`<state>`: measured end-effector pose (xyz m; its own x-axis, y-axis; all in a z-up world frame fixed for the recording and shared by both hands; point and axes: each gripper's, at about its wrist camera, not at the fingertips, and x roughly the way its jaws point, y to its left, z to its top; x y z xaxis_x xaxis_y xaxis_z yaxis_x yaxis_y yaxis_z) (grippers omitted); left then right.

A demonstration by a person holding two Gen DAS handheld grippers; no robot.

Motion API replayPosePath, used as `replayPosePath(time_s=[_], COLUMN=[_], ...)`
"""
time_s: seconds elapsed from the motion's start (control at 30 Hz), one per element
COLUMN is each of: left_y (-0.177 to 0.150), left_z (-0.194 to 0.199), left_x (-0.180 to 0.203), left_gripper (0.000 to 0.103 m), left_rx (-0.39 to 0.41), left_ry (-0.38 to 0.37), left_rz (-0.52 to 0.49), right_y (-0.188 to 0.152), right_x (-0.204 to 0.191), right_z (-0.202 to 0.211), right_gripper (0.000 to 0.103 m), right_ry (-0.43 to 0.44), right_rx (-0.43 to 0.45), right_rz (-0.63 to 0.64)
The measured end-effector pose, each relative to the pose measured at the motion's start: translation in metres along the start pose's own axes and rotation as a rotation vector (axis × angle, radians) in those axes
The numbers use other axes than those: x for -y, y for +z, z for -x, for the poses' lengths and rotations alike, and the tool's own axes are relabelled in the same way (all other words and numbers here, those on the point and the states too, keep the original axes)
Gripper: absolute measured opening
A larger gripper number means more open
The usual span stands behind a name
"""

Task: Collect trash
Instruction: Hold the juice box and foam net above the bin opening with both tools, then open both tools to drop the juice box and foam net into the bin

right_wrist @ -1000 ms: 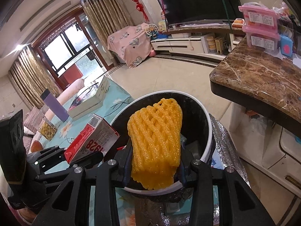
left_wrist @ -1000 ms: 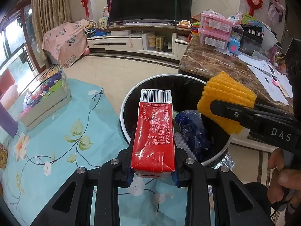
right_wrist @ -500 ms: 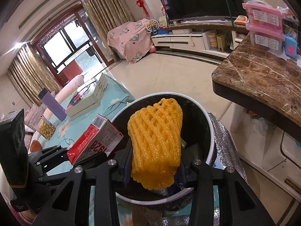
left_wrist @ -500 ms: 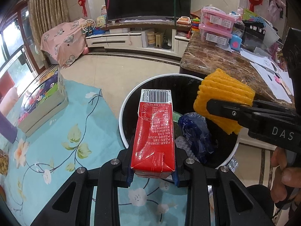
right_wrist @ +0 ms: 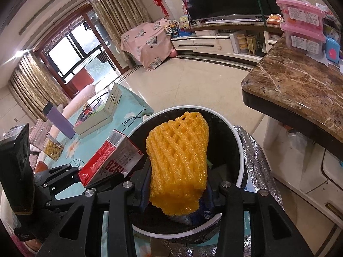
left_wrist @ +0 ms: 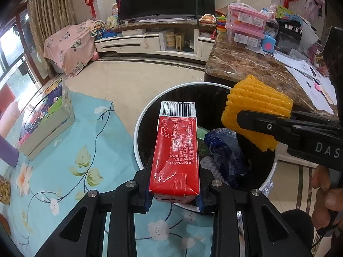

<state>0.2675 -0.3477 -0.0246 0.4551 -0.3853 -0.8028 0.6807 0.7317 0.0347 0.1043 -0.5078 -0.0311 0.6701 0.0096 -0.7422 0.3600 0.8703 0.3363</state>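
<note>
Both loads creeping farther over bin (left_wrist: 137, 128) since one second ago. Left gripper (left_wrist: 174, 194) clamping carton (left_wrist: 176, 147), long axis pointing forward over rim; right gripper (right_wrist: 178, 197) pinching net (right_wrist: 179, 160), hanging above bin centre, nearer drop.

Red carton (left_wrist: 175, 150): a barcode with digits too small to read surely, small Chinese print including "GB 25190"; in the right wrist view, large "1928" upside down. Right hand-held gripper (left_wrist: 253, 117): "DAS" on its body.
</note>
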Motion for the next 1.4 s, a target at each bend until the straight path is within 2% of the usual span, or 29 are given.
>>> replayPosePath(time_s=[0.73,0.83,0.9,0.97,1.0,1.13,1.27,1.4], left_y=[0.011,0.013,0.012,0.011,0.01,-0.001,-0.02,-0.055], left_z=[-0.009,-0.007,-0.005,-0.001,0.002,0.015,0.034,0.055], left_x=[0.007,0.005,0.005,0.003,0.002,-0.007,-0.024,-0.042], left_gripper=[0.03,0.03,0.034,0.049,0.051,0.051,0.056,0.056], left_rx=[-0.032,-0.028,-0.024,-0.012,-0.003,0.023,0.057,0.085], left_ry=[0.001,0.007,0.009,0.022,0.026,0.026,0.016,-0.007], left_rz=[-0.03,-0.031,-0.034,-0.033,-0.031,0.001,0.08,0.182], right_y=[0.004,0.005,0.006,0.008,0.008,0.009,0.004,-0.009], right_x=[0.004,0.004,0.006,0.009,0.011,0.012,0.008,-0.001], right_z=[0.001,0.0,0.0,0.001,0.001,0.004,0.01,0.023], right_gripper=[0.043,0.047,0.052,0.057,0.058,0.068,0.068,0.069], right_ry=[0.009,0.009,0.008,0.01,0.012,0.017,0.022,0.031], right_rx=[-0.017,-0.021,-0.022,-0.019,-0.015,-0.002,0.014,0.049], right_rz=[-0.005,-0.008,-0.016,-0.031,-0.038,-0.053,-0.061,-0.067])
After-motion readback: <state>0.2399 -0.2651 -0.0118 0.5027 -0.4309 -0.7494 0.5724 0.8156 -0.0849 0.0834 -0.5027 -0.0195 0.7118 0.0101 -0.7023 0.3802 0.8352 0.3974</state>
